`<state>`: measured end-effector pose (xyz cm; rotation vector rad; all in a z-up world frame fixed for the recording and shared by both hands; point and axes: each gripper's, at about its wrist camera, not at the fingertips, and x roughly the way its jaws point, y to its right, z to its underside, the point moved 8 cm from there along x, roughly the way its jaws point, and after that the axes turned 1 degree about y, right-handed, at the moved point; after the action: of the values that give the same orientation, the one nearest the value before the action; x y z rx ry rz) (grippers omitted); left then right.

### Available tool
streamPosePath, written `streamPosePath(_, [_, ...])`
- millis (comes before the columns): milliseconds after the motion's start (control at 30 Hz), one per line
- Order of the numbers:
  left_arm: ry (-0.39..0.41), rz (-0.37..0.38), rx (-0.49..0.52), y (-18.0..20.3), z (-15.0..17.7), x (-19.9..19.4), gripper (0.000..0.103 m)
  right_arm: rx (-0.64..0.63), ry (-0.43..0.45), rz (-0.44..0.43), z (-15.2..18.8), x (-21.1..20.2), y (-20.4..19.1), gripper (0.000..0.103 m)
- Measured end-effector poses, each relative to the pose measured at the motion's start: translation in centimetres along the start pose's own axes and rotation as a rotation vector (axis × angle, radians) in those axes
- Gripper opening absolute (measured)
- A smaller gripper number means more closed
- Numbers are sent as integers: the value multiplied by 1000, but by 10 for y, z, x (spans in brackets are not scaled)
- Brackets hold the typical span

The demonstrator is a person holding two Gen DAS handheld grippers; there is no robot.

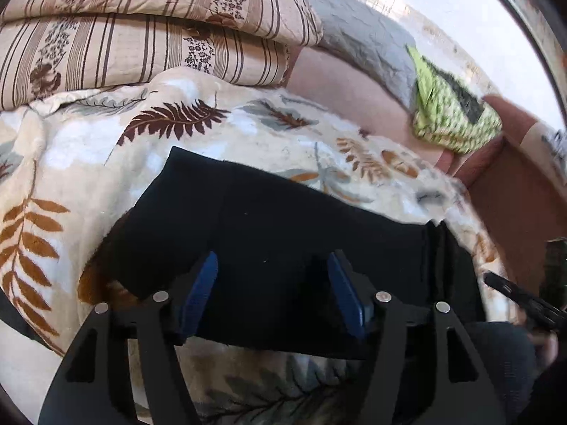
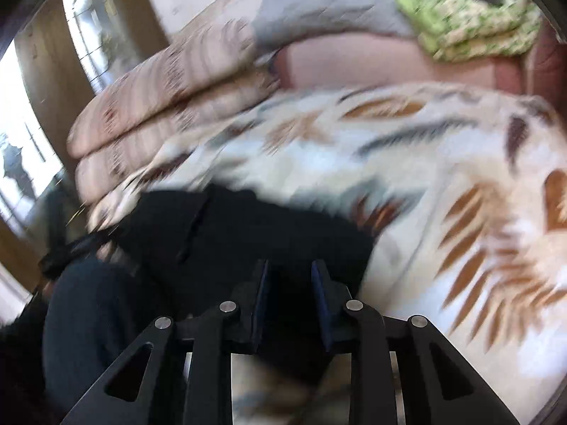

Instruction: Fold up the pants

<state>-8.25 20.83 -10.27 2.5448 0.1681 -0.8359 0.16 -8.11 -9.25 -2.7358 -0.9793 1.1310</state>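
The pants point(image 1: 269, 226) lie folded on the leaf-print blanket point(image 1: 71, 163). Your left gripper point(image 1: 271, 265) tilts downward toward 12 o'clock, released; right gripper point(image 2: 290, 269) grip state: cannot tell.

Our left gripper point(image 1: 271, 265) sits low in the frame, jaws well apart. Our right gripper point(image 2: 290, 272), bottom centre and blurred, has jaws narrowly apart.
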Motion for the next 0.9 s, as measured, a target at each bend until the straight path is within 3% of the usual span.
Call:
streamPosePath(33, [9,13,-16,-2,-2,-4,64,2,-21,17,-3,12,6,25])
streamPosePath(100, [28,28,-54,-9,-8,-16,64,-1,-160,9,13,44,8,26])
streamPosePath(233, [35,61,-168,-32,-12,-41,64,-60,-112,32,12,37,0,27])
streamPosePath(367, [7,129,-409,-62,3,-48,64,-34,-86,12,15,35,4,29])
streamPosePath(467, [-58,240,-637,-71,21,-30,64,-37,-84,14,15,36,4,29])
streamPosePath(567, [-85,290,-801,-78,37,-11,64,-51,-78,23,15,37,4,29])
streamPosePath(767, [31,281,-721,-70,7,5,65,-56,-76,26,15,38,3,31])
streamPosePath(867, [58,219,-656,-65,1,10,64,-54,-77,24,15,38,3,31])
streamPosePath(900, [58,156,-587,-60,2,8,56,-53,-76,23,15,38,3,31])
